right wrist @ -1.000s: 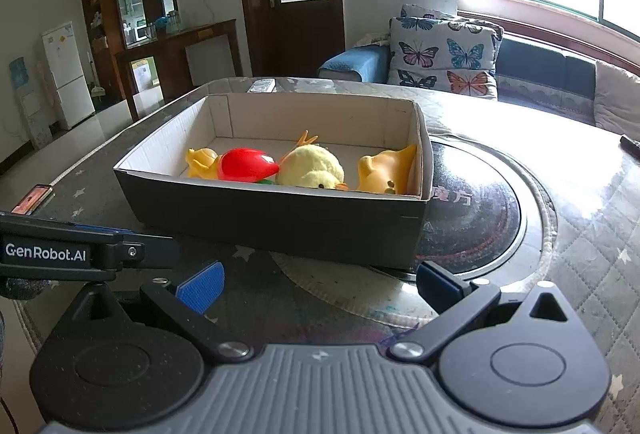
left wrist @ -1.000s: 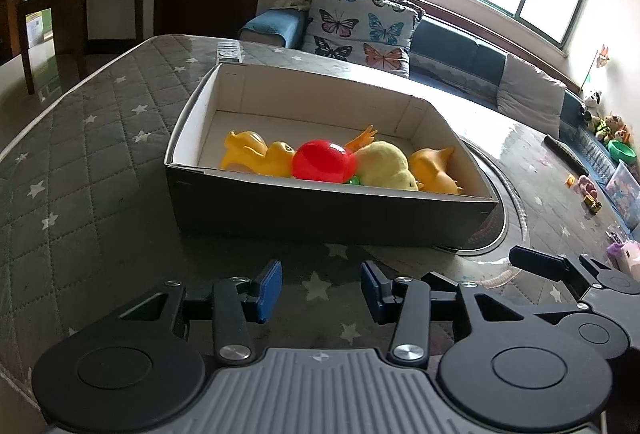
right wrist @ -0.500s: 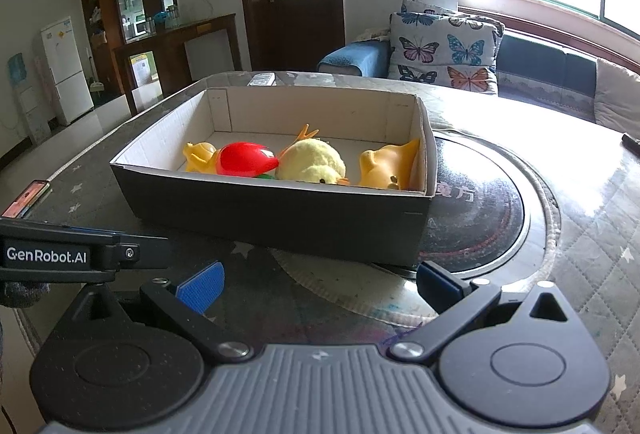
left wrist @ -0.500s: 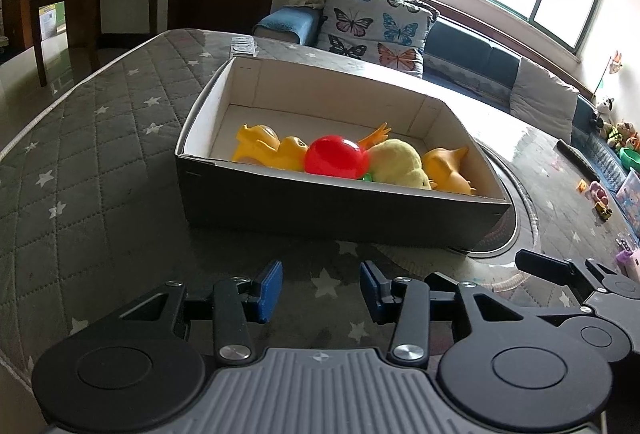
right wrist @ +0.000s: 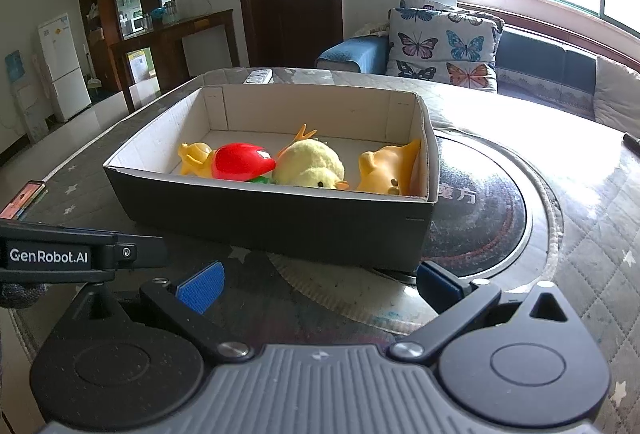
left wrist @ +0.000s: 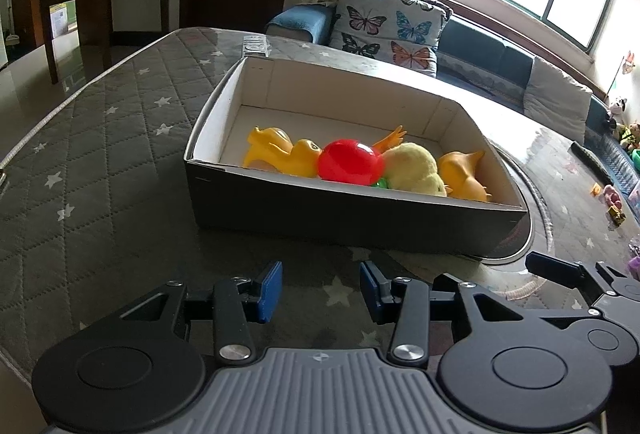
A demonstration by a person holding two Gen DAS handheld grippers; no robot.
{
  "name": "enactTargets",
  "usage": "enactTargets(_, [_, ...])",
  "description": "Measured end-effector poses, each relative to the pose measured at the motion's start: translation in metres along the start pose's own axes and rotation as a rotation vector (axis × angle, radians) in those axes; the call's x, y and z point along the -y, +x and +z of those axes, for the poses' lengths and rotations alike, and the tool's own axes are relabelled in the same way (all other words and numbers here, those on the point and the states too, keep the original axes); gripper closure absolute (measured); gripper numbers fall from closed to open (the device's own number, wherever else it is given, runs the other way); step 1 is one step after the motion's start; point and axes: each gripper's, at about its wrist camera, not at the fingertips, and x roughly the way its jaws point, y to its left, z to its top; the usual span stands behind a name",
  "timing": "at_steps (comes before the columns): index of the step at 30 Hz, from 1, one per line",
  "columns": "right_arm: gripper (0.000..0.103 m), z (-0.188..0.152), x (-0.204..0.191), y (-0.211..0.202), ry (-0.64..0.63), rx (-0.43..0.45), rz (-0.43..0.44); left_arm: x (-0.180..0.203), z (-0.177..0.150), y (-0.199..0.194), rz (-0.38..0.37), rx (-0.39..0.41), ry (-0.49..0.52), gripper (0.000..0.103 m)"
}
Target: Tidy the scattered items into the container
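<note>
container: a shallow cardboard box (left wrist: 352,222), dark outside and white inside, is set on the counter (left wrist: 100,161), its right end resting over a dark round glass plate (right wrist: 488,209) let into the top.
contents: four toys are lined up along the box's near wall, all inside it.
far left: a yellow rubber duck (left wrist: 284,155) is laid on its side.
next: a red plastic egg (left wrist: 350,163) is pressed against the duck, with a bit of green showing under it.
next: a pale yellow plush chick (right wrist: 310,165) is seen just beside the egg, an orange foot sticking up behind it.
far right: an orange rubber toy (right wrist: 386,169) is leaned against the box's right wall.
left gripper (left wrist: 320,292): held short of the box over the counter; its blue fingers (left wrist: 270,290) are kept apart, with nothing between them.
right gripper (right wrist: 316,288): likewise held short of the box; its fingers (right wrist: 202,288) are spread wide and empty.
counter surface: a grey quilted cover with white stars is seen under glass.
beyond the box: a remote control (right wrist: 258,76) is laid at the far edge.
left edge: a phone (right wrist: 22,199) is laid flat.
</note>
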Motion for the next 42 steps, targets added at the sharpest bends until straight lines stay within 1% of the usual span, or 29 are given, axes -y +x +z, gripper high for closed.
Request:
enactTargets(18, [0.0, 0.009, 0.002, 0.015, 0.012, -0.035, 0.003, 0.0, 0.01, 0.01, 0.041, -0.024, 0.002, 0.058])
enactTargets(21, [0.0, 0.01, 0.003, 0.019, 0.01, -0.044, 0.001, 0.001, 0.012, 0.014, 0.048, -0.031, 0.002, 0.059])
enactTargets(42, [0.0, 0.014, 0.007, 0.04, 0.021, -0.091, 0.002, 0.006, 0.02, 0.031, 0.115, -0.06, 0.037, 0.061])
